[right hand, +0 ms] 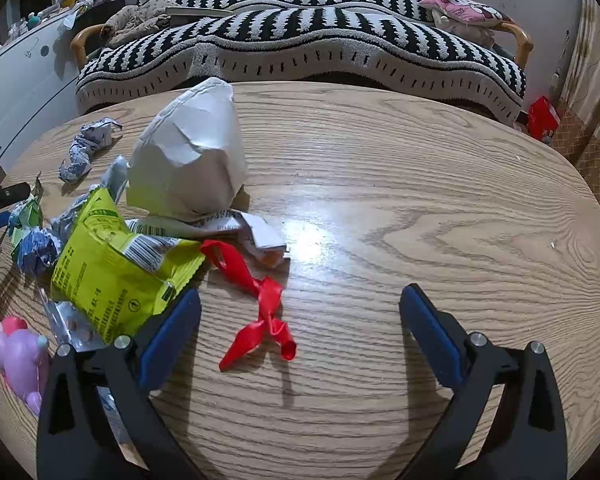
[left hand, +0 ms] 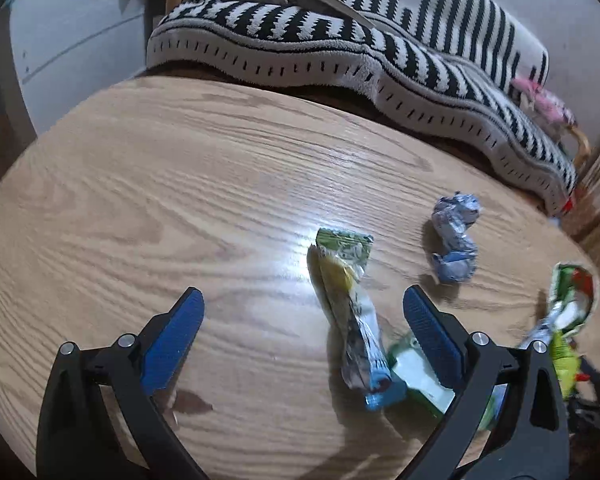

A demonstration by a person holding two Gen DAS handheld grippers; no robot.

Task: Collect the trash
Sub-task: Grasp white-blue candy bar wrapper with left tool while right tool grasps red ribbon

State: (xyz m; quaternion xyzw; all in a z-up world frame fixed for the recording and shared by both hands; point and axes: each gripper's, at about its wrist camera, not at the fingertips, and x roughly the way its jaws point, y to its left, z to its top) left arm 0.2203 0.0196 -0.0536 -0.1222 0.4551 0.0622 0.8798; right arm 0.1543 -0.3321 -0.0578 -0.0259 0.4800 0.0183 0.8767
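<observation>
Right wrist view: wide-open jaws of right gripper point(right hand: 300, 312) flank a red balloon point(right hand: 260, 304) beside a barcoded yellow-green wrapper point(right hand: 112, 276) on the bench point(right hand: 420, 200); left gripper point(left hand: 304, 312) also gapes.

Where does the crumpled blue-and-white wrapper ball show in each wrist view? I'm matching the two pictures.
Left wrist: crumpled blue-and-white wrapper ball lies right of centre on the table, beyond the right finger.
Right wrist: the same ball lies far left, behind the trash pile.
Shared landmark: the striped sofa behind the table.
</observation>
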